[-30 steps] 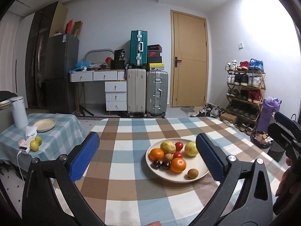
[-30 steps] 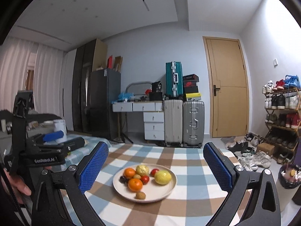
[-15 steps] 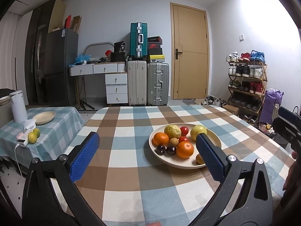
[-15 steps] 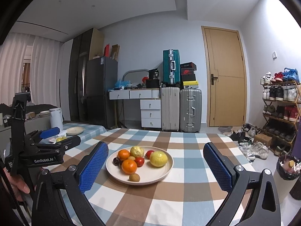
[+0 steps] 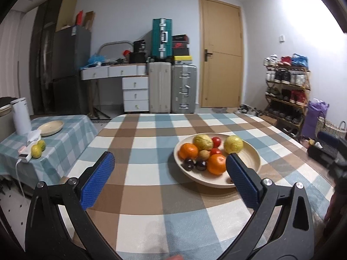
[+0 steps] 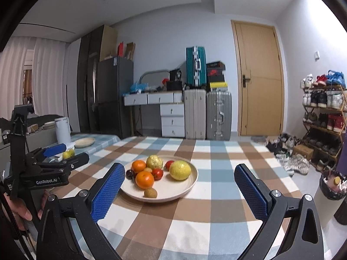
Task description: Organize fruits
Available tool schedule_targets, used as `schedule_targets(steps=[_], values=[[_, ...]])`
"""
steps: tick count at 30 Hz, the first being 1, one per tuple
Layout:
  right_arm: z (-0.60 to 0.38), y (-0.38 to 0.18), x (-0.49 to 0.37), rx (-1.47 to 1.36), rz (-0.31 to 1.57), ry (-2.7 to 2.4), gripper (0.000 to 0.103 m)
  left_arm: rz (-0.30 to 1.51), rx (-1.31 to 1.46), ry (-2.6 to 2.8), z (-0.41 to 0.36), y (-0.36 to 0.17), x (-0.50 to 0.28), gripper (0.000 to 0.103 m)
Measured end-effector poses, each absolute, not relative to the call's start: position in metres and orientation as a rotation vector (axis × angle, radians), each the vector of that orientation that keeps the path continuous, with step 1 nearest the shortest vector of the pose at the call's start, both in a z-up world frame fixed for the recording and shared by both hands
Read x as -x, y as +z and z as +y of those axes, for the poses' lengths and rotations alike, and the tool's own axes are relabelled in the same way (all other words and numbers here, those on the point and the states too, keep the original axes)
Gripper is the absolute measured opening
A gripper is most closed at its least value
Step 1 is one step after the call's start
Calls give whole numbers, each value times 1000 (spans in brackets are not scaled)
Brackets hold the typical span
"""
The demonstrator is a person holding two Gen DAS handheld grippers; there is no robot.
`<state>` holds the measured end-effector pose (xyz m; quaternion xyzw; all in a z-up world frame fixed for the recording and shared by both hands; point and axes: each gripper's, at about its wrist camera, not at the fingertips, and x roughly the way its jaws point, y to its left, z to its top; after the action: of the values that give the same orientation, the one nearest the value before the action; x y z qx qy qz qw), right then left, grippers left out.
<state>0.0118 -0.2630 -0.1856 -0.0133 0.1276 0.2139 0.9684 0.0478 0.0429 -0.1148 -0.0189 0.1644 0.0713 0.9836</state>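
- Checked table [image 5: 151,143] — I see blue, brown and white squares, and it carries the fruit plate on its right half in my left wrist view.
- Side table [image 5: 71,127], lower and to the left, carries an empty beige dish [image 5: 51,127], a white kettle [image 5: 20,116] and two yellow-green citrus fruits [image 5: 38,149] near its front edge.
- My left gripper [image 5: 169,182] hangs above the checked table with jaws spread wide and nothing between them; its right pad [image 5: 241,184] overlaps the near rim of the plate in view.
- My right gripper [image 6: 179,191] is likewise wide apart and empty, with the plate just ahead between its fingers.
- Beige plate [image 6: 186,186] holds all the fruit on the main table.
- On it: a yellow citrus [image 6: 180,170] at right, a pale bumpy fruit [image 6: 154,162] at the back, two oranges [image 6: 144,179] at left and front.
- Smaller pieces — two red tomatoes [image 6: 157,173], a dark plum [image 6: 130,174], and a kiwi [image 6: 150,192] alone at the near rim.
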Motion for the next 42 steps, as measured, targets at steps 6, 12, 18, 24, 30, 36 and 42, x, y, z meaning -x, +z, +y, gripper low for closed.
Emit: schedule_targets(steps=[6, 12, 18, 24, 30, 36, 42], values=[[-256, -187, -13, 63, 269, 430, 103, 319, 18, 137, 39, -116, -48, 102], [-258, -188, -17, 61, 282, 424, 103, 318, 18, 137, 39, -114, -47, 102], [-258, -188, -17, 61, 283, 424, 103, 318, 18, 137, 39, -115, -48, 102], [-257, -189, -17, 62, 282, 424, 103, 318, 18, 137, 39, -114, -47, 102], [-257, -189, -16, 61, 282, 424, 103, 318, 18, 137, 40, -116, -49, 102], [-257, -189, -16, 62, 282, 424, 103, 318, 19, 142, 40, -116, -49, 102], [-257, -189, -17, 62, 282, 424, 103, 318, 19, 142, 39, -115, -48, 102]])
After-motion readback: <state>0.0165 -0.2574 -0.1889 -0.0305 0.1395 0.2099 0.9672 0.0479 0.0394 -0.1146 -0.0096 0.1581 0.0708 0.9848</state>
